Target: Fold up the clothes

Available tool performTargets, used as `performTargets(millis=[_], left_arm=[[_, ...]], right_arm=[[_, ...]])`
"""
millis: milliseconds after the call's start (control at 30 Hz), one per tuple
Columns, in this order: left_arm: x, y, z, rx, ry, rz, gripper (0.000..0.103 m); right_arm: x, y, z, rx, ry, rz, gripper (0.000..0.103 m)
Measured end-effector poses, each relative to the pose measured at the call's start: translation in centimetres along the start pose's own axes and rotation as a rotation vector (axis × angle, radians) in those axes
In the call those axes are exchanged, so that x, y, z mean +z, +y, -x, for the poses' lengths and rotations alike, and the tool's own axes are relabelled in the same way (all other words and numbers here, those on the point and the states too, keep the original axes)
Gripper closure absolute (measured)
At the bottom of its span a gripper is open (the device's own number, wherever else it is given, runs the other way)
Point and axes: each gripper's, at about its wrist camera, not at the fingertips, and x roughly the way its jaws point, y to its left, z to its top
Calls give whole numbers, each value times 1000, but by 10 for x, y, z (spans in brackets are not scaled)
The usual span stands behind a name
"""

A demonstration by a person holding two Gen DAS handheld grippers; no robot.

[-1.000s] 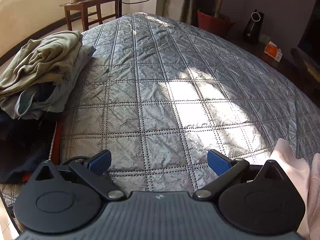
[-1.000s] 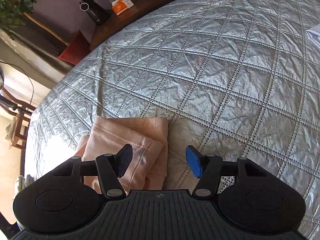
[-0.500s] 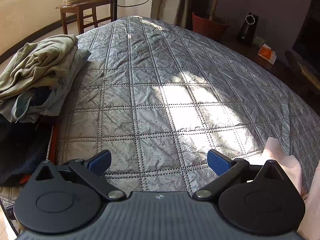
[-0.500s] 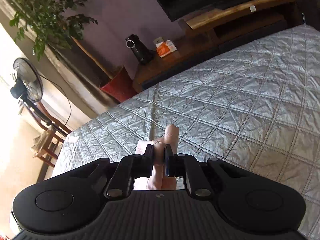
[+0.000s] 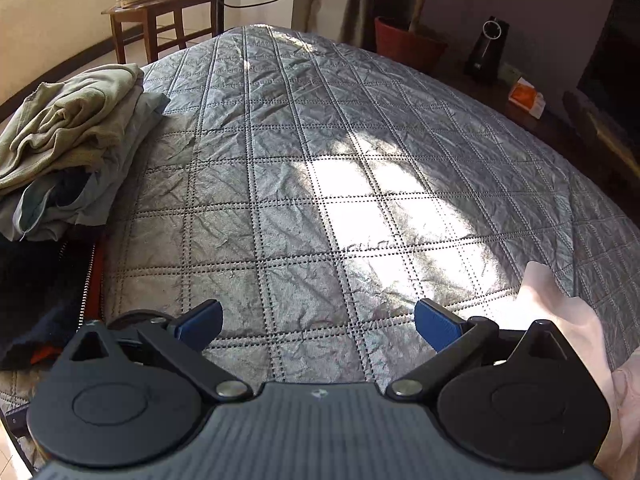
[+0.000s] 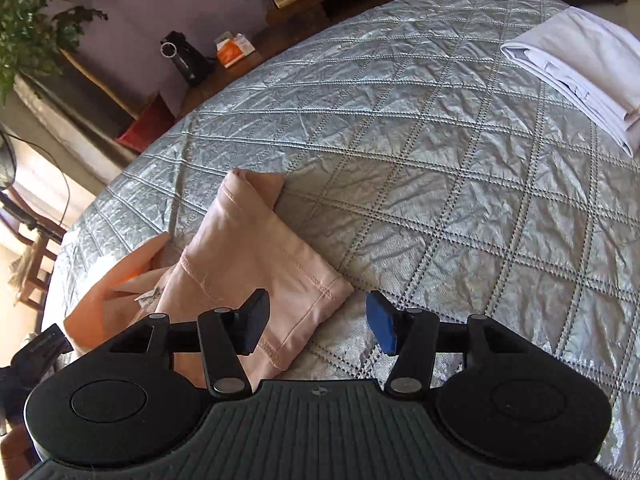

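Observation:
A pale pink garment (image 6: 248,256) lies partly folded on the grey quilted bed (image 6: 460,184), just ahead and left of my right gripper (image 6: 318,322). The right gripper is open and empty; its left fingertip (image 6: 256,320) hangs over the garment's hemmed corner. In the left wrist view an edge of the pink garment (image 5: 560,320) shows at the lower right. My left gripper (image 5: 318,326) is open and empty, low over the bare quilt (image 5: 320,184).
A pile of unfolded green and grey clothes (image 5: 72,140) sits at the bed's left edge, above a dark zipped item (image 5: 40,292). A folded white garment (image 6: 580,68) lies far right. A wooden chair (image 5: 160,12), red pot (image 5: 404,40) and low bench stand beyond the bed.
My right gripper, shut on the lifted pink garment half a second ago, has opened and the garment now lies on the bed. The left gripper has barely moved.

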Motion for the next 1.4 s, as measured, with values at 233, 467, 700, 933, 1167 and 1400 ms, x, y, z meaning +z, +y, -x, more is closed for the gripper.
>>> performTargets(millis=[233, 467, 700, 933, 1167, 1400], left_arm=[[-3, -7, -1, -1, 8, -36, 1], [-4, -11, 1, -18, 1, -45, 1], [-2, -13, 9, -130, -24, -40, 1], [0, -18, 26, -191, -117, -51, 1], [3, -6, 14, -151, -62, 15, 1], [3, -4, 18, -117, -85, 24, 1]], right_arm=[[-14, -5, -11, -1, -102, 8, 32], [-24, 30, -24, -90, -102, 286, 79], [-9, 32, 23, 148, -185, 108, 87], [-12, 35, 98, 287, -342, 105, 88], [-44, -25, 109, -128, -243, 92, 83], [-38, 15, 105, -12, -238, 260, 72]])
